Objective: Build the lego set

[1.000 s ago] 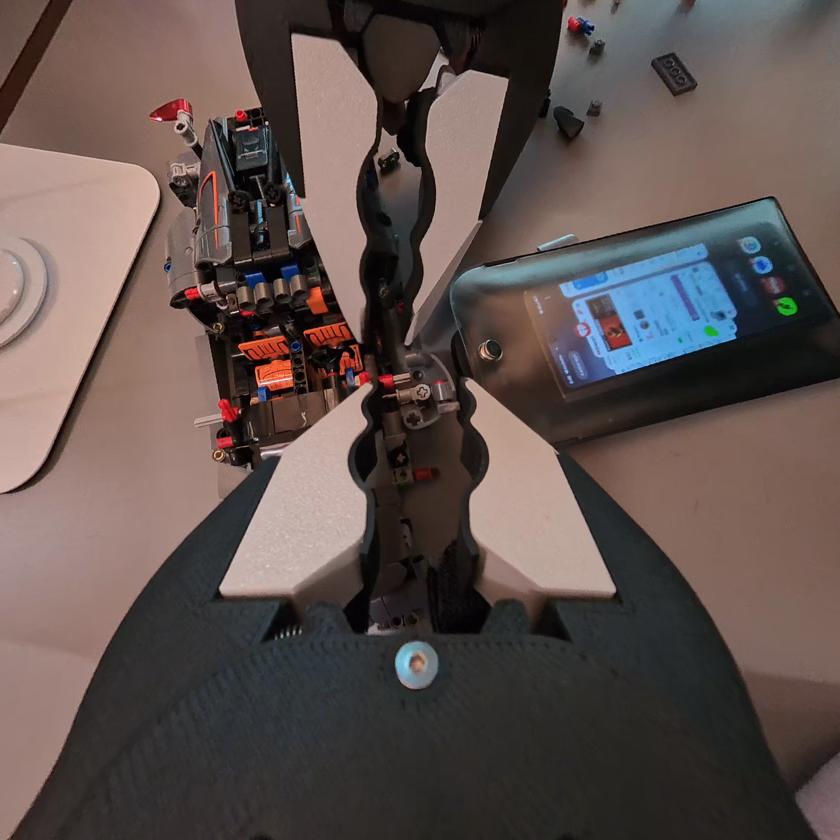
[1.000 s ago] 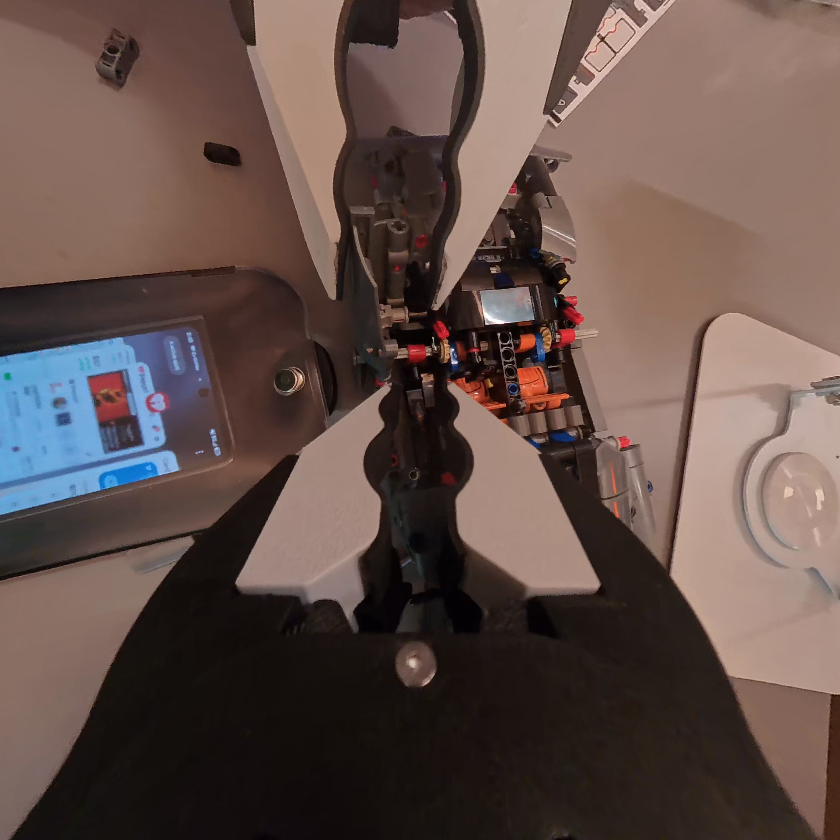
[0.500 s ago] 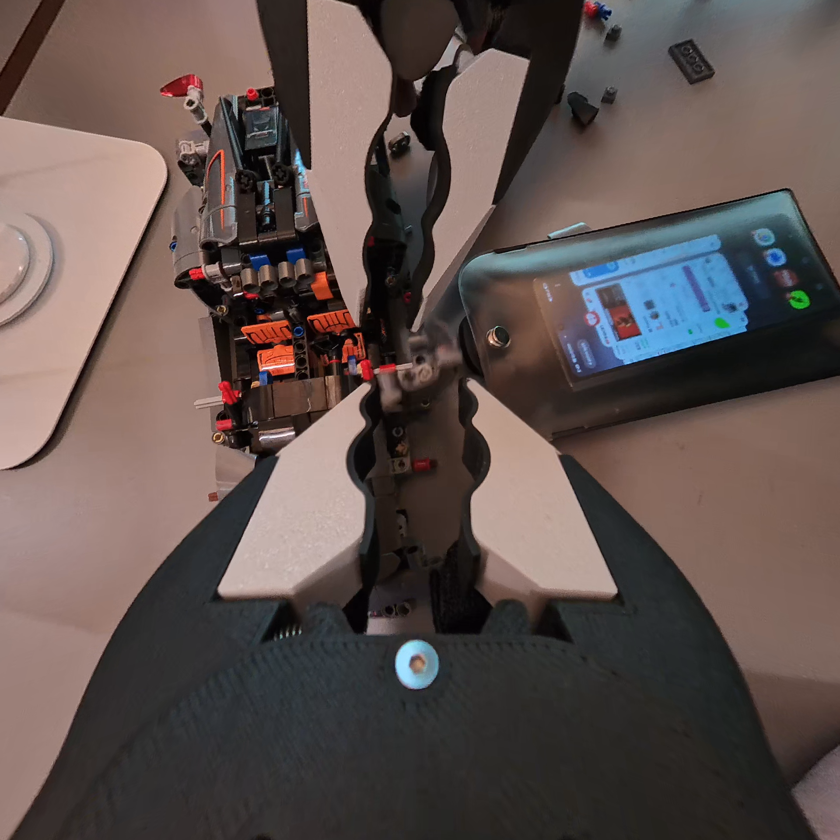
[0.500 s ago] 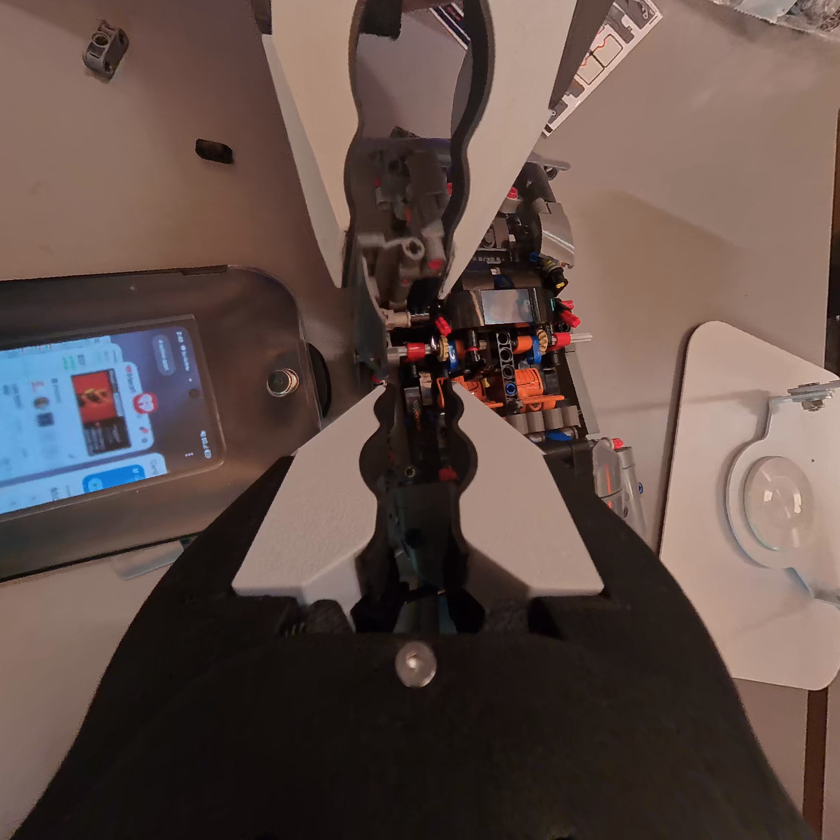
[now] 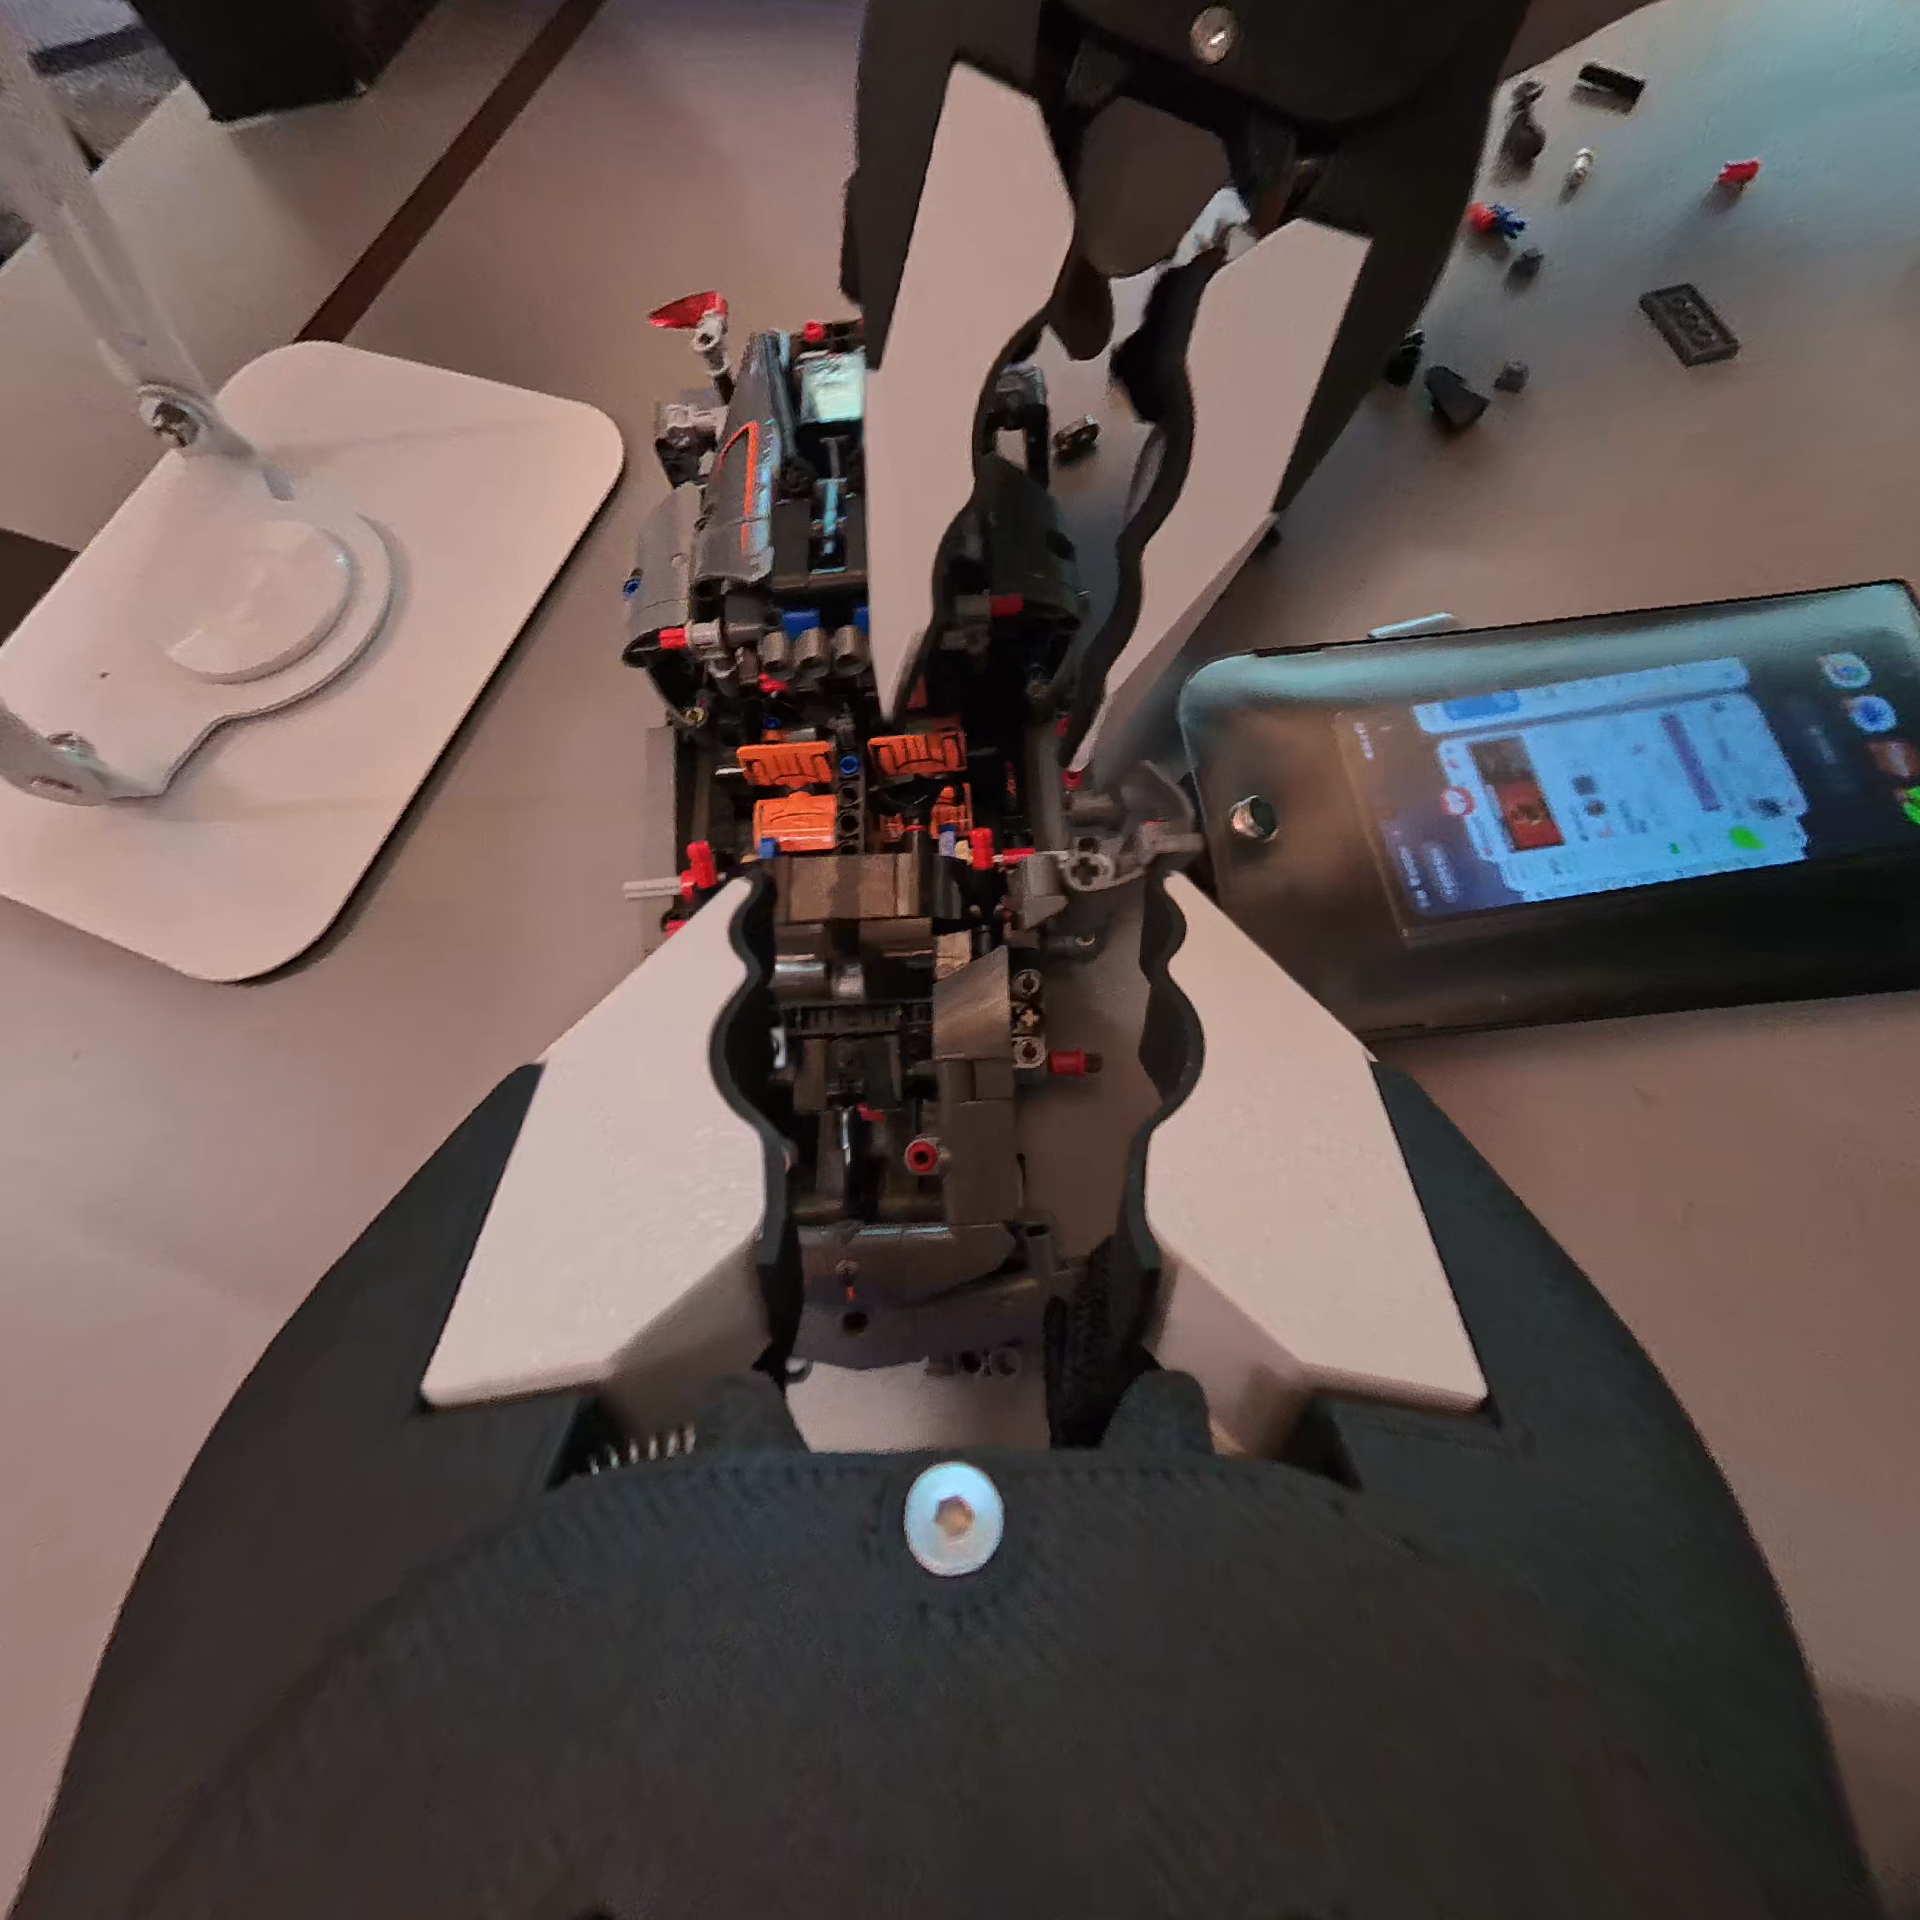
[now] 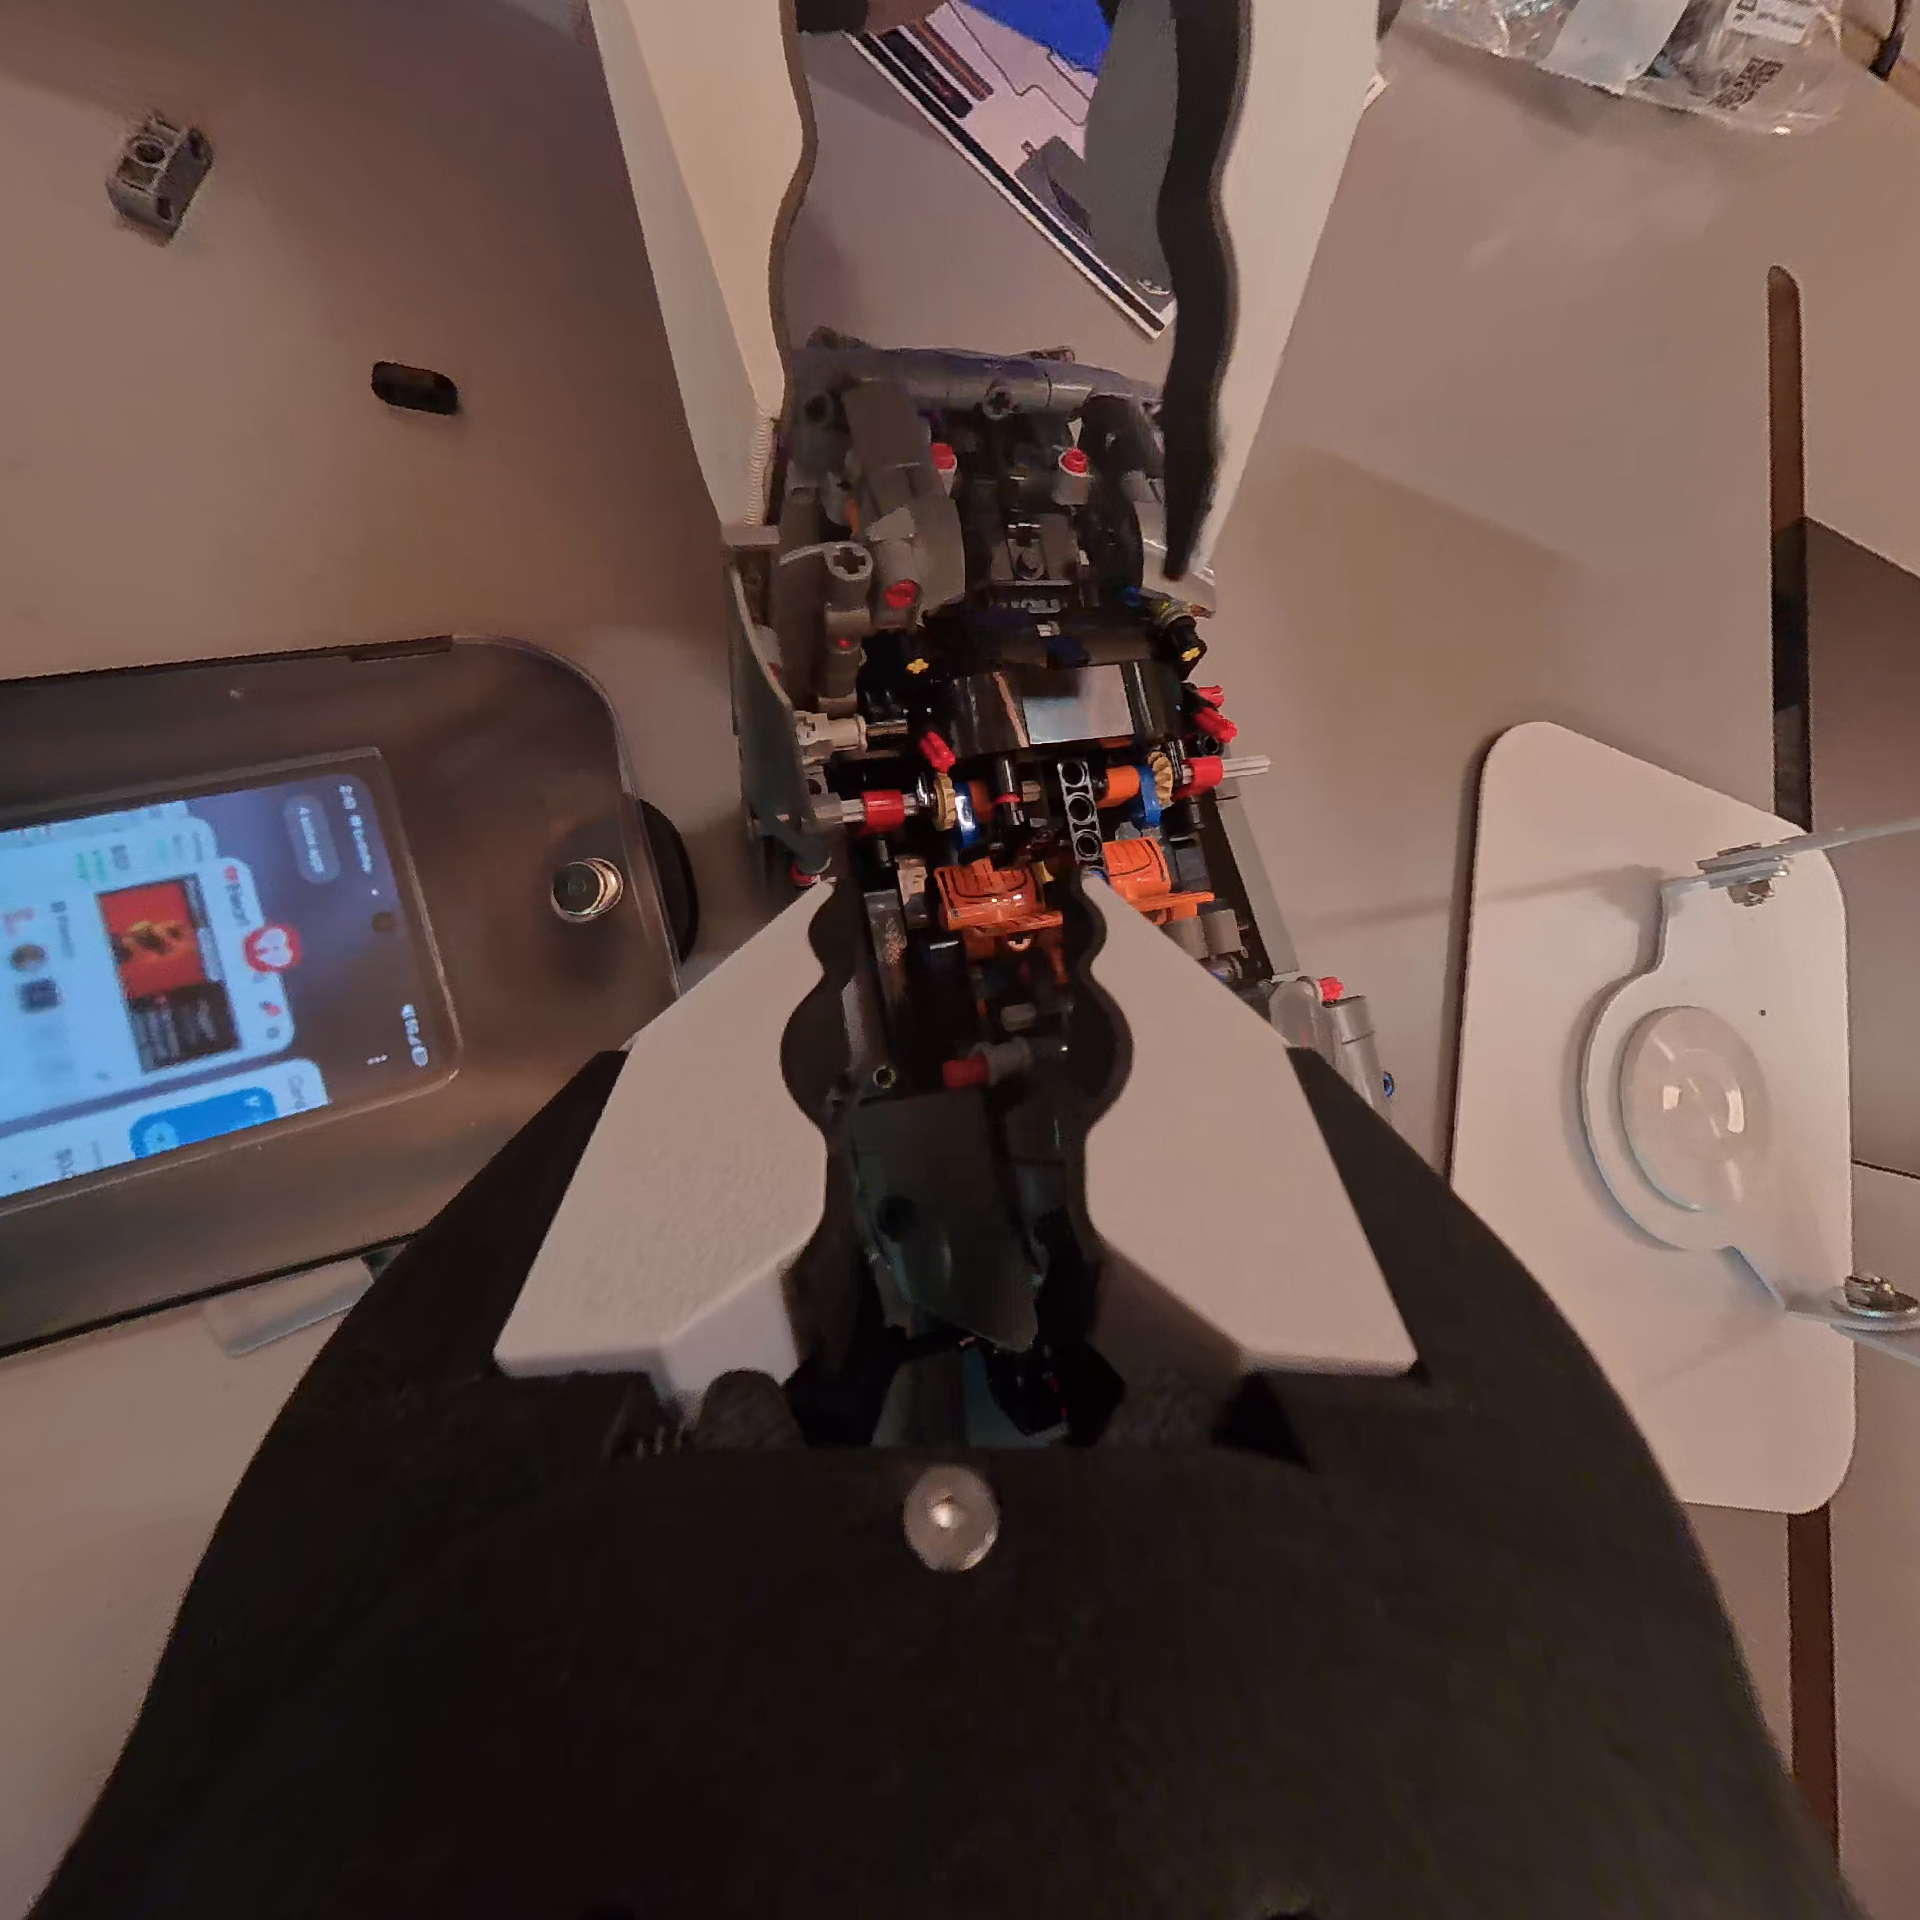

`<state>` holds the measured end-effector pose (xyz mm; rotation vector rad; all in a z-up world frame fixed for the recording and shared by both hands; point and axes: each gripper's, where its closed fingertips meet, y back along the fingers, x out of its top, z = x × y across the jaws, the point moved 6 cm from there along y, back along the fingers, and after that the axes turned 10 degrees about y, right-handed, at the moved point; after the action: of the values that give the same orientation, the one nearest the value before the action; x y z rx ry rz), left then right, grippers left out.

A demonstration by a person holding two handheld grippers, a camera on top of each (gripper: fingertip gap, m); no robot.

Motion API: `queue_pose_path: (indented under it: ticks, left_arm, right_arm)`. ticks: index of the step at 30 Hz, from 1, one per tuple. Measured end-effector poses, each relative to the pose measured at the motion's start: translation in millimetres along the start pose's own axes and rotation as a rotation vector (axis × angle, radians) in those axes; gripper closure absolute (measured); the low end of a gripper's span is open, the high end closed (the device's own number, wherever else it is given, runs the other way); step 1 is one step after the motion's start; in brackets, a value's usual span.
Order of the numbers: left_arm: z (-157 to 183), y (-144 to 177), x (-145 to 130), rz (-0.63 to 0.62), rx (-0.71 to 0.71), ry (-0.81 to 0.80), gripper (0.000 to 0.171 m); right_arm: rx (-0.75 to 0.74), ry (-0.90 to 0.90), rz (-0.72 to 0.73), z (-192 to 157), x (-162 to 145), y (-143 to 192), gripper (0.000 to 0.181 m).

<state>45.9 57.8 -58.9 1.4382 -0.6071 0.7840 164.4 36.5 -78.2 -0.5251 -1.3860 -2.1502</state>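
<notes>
Lego car build (image 5: 831, 831) sits on the beige table (image 5: 1558, 1195), lying lengthwise between the two tongs, phone in its clear holder (image 5: 1621, 790) just beside one flank and the white stand base (image 5: 291, 665) off the other. No bins or trays in view; loose parts lie straight on the table. Left gripper (image 5: 951, 904): jaws now spread wide, straddling the near end of the chassis with a gap on both sides, holding nothing. A second ago they were pinched in tight on the grey side section. Right gripper (image 6: 961, 904): also opened up versus before, jaws either side of the dark rear bodywork; cannot tell if the pads actually touch it. The grey axle assembly (image 5: 1101, 852) with red pins that was between the fingertips earlier now sits on the model's phone-side edge. Both cameras show more of the car than a second back. Farther out: scattered small pieces (image 5: 1455, 395) and a dark flat plate (image 5: 1688, 324) beyond the phone, a grey connector (image 6: 158, 171) lone on the table, an instruction sheet (image 6: 1018, 135) and a plastic parts bag (image 6: 1662, 52) at the far edge.
</notes>
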Motion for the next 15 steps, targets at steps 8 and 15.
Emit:
queue_pose_path:
  ticks: [8,15]
  left_arm:
    - [-15,-12,-15,-0.088,0.075,0.043,0.075]
    - [-19,-25,-24,-0.146,0.098,0.049,0.067]
  right_arm:
    - [-0.005,0.001,0.007,0,0,-2,0.136]
    - [-0.003,0.017,0.009,-1,0,-2,0.133]
